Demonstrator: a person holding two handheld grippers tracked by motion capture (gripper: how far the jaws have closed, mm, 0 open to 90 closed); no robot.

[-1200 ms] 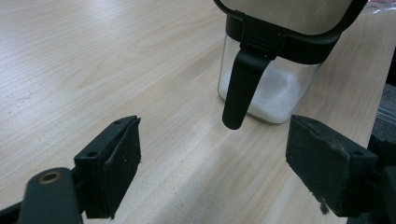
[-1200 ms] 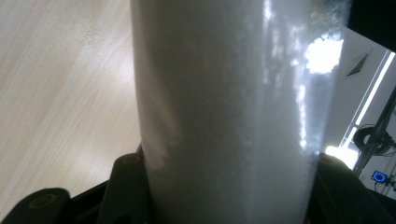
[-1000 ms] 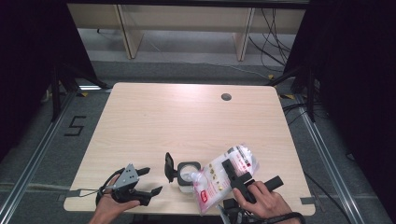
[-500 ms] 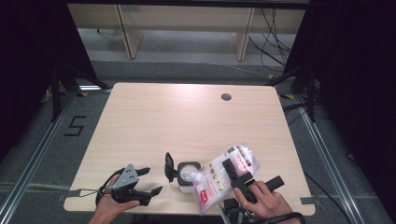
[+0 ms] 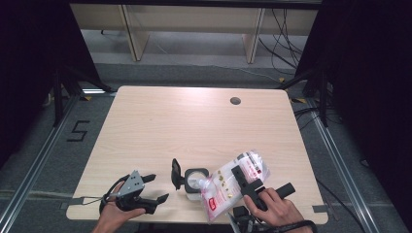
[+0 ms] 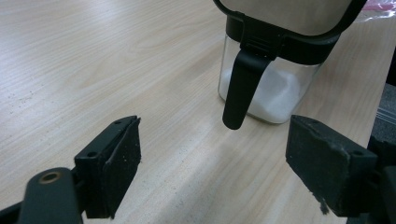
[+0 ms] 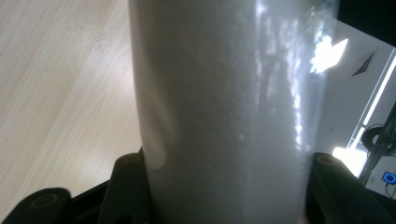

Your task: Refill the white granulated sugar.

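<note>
Fingers of the right gripper (image 5: 243,180) clamp the bag (image 5: 232,182) near the table edge (image 5: 194,218); left gripper (image 5: 154,188) wide.

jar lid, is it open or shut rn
Open. The jar shows a bare round mouth in the high view, and its lid stands flipped up at its left side. White powder sits inside.

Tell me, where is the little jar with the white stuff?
In the high view the jar stands near the table's front edge, between the two claws, touching the bag.

Bag (image 7: 224,116) hides right gripper's pads; jar (image 6: 275,60) top cropped.
</note>
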